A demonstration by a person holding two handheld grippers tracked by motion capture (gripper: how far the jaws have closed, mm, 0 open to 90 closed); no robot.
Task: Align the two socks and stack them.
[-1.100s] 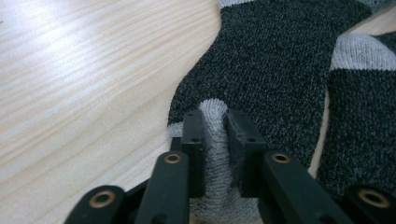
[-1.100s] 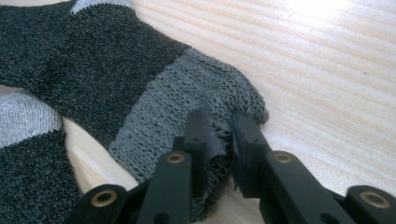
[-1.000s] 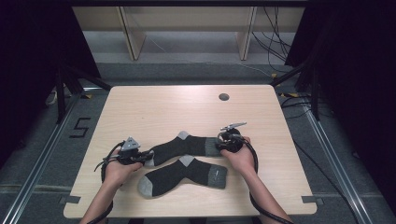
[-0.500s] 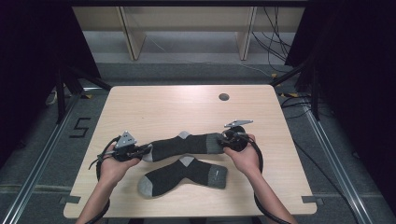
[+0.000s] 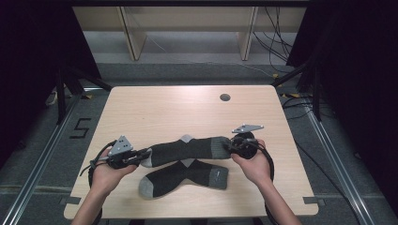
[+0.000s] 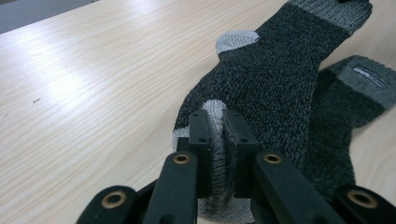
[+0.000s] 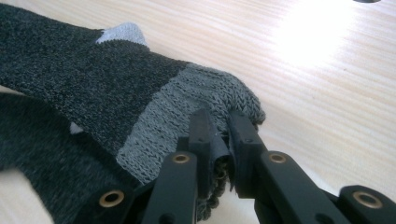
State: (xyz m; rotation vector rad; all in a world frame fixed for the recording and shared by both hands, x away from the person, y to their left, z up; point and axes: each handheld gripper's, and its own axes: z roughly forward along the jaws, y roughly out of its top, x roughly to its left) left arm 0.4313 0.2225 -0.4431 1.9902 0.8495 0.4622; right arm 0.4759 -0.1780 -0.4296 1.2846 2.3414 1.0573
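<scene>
So the biggest thing here is the light wooden table (image 5: 178, 110), with a small dark round hole (image 5: 225, 97) set in it well beyond the fingers of both grippers.

Next down in size, two dark grey socks. The upper sock (image 5: 187, 149) is stretched out lengthwise between the two grippers, and it looks lifted clear of the tabletop in both gripper views. Its pale toe is pinched between the fingers (image 6: 201, 135) of the left gripper (image 5: 136, 158), which are clamped nearly together with just the knit fabric squeezed in the gap. Its lighter grey cuff at the other end is caught the same way between the fingers (image 7: 201, 135) of the right gripper (image 5: 233, 149), closed tight on a bunched fold of ribbing. A pale heel patch (image 6: 236, 39) is seen partway along the sock, past the left fingertips.

The lower sock (image 5: 185, 177) is left lying flat on the table, just below and on the near side of the held one, between the two hands and untouched by either set of fingers. A small label is seen on its grey cuff (image 6: 369, 77), off beyond the left fingers to one side.
</scene>
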